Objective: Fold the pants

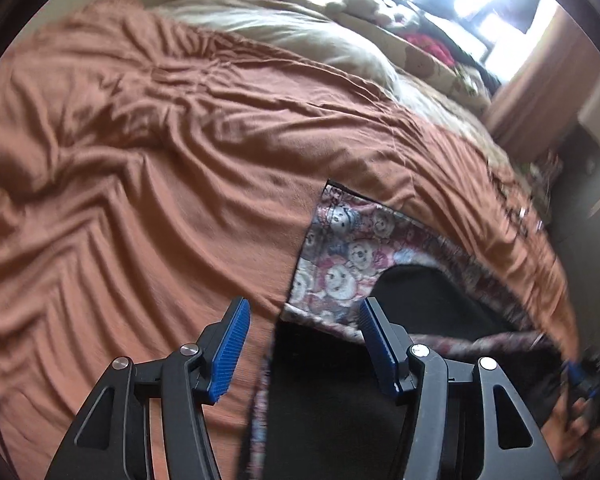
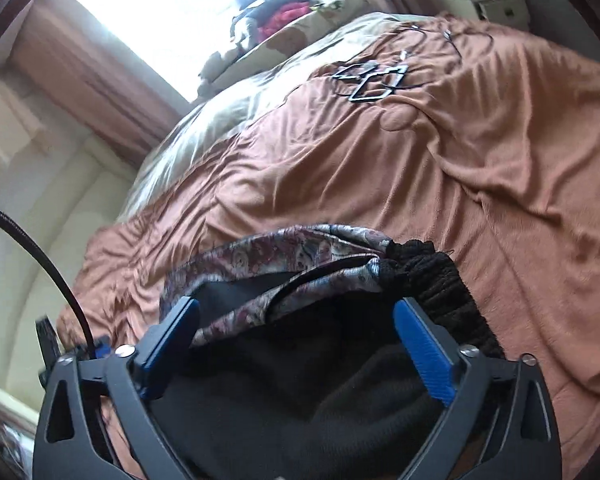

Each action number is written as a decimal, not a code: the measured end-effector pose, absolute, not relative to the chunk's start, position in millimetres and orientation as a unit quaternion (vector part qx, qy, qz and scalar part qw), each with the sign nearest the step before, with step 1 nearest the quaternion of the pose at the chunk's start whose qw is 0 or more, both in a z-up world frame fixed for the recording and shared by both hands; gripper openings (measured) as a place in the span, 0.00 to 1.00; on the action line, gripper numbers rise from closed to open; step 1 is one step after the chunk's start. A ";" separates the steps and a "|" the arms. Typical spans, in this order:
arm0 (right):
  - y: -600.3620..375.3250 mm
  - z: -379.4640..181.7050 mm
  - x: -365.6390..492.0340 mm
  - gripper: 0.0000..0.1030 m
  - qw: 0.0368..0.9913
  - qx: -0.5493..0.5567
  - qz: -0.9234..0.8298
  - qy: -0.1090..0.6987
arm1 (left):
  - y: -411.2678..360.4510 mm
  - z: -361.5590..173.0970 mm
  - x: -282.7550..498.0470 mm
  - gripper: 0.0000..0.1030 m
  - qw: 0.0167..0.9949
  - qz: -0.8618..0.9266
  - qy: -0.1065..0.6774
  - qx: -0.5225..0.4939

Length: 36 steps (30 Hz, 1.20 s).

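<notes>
The pants (image 1: 340, 392) are black with a teddy-bear print lining (image 1: 340, 264) and lie bunched on the near edge of the bed. My left gripper (image 1: 305, 303) is open just above them. Its blue pads (image 1: 230, 348) stand apart, one over the blanket and one over the lining, pressing on nothing. In the right wrist view the same pants (image 2: 284, 372) show a folded-out patterned lining (image 2: 284, 252) and a black ribbed knit band (image 2: 440, 280). My right gripper (image 2: 296, 302) is open wide over the black cloth, and nothing is pinched between its pads (image 2: 424, 352).
A wrinkled orange-brown blanket (image 1: 140, 200) covers the bed. Beige bedding (image 1: 300, 36) lies toward the bright window. A black wire-frame object with thin cords (image 2: 374, 80) rests on the far blanket. A black cable (image 2: 40, 248) arcs at the left. A hand (image 1: 580, 420) shows at the right edge.
</notes>
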State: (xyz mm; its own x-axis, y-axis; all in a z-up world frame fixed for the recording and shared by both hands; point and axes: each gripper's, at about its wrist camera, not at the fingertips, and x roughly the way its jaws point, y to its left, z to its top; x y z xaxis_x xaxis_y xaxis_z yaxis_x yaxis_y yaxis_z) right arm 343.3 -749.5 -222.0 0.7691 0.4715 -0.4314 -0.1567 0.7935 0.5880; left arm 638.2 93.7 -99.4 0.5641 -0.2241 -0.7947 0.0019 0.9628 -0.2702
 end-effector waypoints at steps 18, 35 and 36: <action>-750.3 -205.0 320.1 0.79 0.934 0.077 0.116 0.328 | 72.8 -137.5 639.0 0.55 0.863 -0.120 0.490 0.034; -744.5 -214.8 358.3 0.59 0.929 0.030 0.113 0.351 | 49.0 -177.7 665.6 0.35 0.849 -0.132 0.508 0.063; -743.6 -215.4 359.6 0.58 0.929 0.028 0.113 0.351 | 47.7 -179.8 667.2 0.30 0.848 -0.130 0.510 0.065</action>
